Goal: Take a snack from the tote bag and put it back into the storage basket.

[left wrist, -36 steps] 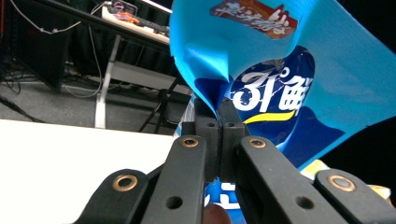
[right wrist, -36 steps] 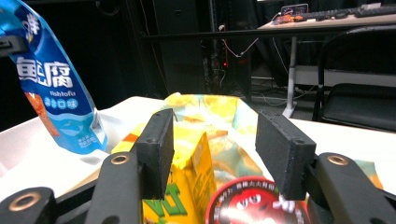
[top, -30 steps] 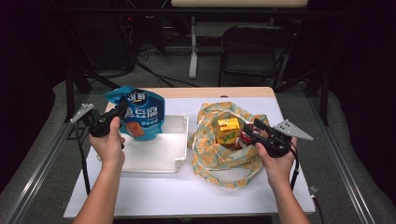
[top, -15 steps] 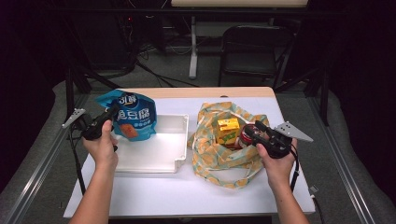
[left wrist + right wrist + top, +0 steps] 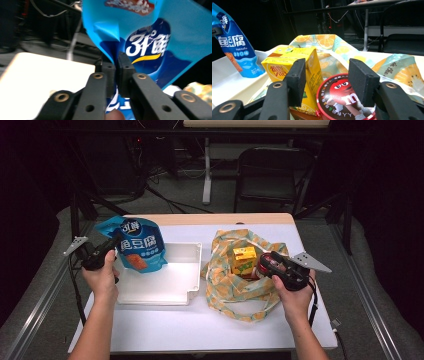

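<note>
A blue snack bag [image 5: 135, 243] printed with large white Chinese characters, the small word "fishtofu" just legible in the right gripper view, is being held above the left end of the white tray [image 5: 160, 287]. It is being pinched by the left gripper [image 5: 116, 71], whose jaws are being pressed together on the bag's edge. The left hand [image 5: 101, 276] is being kept at the tray's left rim, the forearm reaching in from the bottom of the high view.

Inside the orange-patterned cloth bag [image 5: 240, 287], a yellow drink carton [image 5: 295, 75] marked with Chinese characters is being shown upright, just beside a round red tin [image 5: 345, 98] bearing the red M&M's character. The right gripper [image 5: 325, 81] is being held over that tin with its jaws parted and nothing between them, the right hand [image 5: 292, 295] resting at the cloth bag's right side.
</note>
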A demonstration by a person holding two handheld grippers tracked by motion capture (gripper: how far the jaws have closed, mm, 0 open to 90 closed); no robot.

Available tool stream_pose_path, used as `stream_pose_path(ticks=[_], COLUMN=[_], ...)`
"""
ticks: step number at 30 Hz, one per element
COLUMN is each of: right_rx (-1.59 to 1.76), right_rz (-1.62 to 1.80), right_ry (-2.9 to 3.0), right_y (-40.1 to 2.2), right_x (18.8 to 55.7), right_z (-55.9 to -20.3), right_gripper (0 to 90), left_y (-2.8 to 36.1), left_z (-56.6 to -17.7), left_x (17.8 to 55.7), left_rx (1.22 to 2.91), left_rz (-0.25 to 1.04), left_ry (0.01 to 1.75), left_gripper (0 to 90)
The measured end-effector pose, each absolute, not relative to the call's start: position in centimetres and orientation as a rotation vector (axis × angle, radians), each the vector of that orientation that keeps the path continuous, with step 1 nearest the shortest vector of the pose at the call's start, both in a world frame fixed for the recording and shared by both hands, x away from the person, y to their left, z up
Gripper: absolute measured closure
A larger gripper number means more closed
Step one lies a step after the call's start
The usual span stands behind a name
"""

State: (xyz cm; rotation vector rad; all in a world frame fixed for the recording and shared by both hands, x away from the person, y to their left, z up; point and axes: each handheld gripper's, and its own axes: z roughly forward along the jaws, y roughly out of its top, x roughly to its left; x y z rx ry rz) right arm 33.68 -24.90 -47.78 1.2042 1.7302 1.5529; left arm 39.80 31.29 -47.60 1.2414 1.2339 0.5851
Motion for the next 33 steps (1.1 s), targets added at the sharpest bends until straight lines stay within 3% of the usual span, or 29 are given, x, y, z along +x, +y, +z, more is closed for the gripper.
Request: stream_pose_path(ticks=[6, 26, 33], right_rx=[1.216, 1.226, 1.226], right_rz=[1.548, 1.534, 1.525], right_ry=[1.731, 1.717, 1.726], right_y=[-24.8, -24.2, -23.3], right_x=[33.5, 33.2, 33.1], right_z=[-47.7, -47.3, -47.1], right_gripper=[47.3, 41.4, 38.3], left_y=[30.4, 30.3, 29.2], left_z=[-47.5, -46.9, -46.5], left_x=[39.6, 37.5, 35.9], left_rx=[1.334, 1.323, 1.392], left_rz=[0.673, 0.687, 0.699], left_ry=[1.269, 1.283, 1.221], left_gripper=[74.2, 35.5, 29.6])
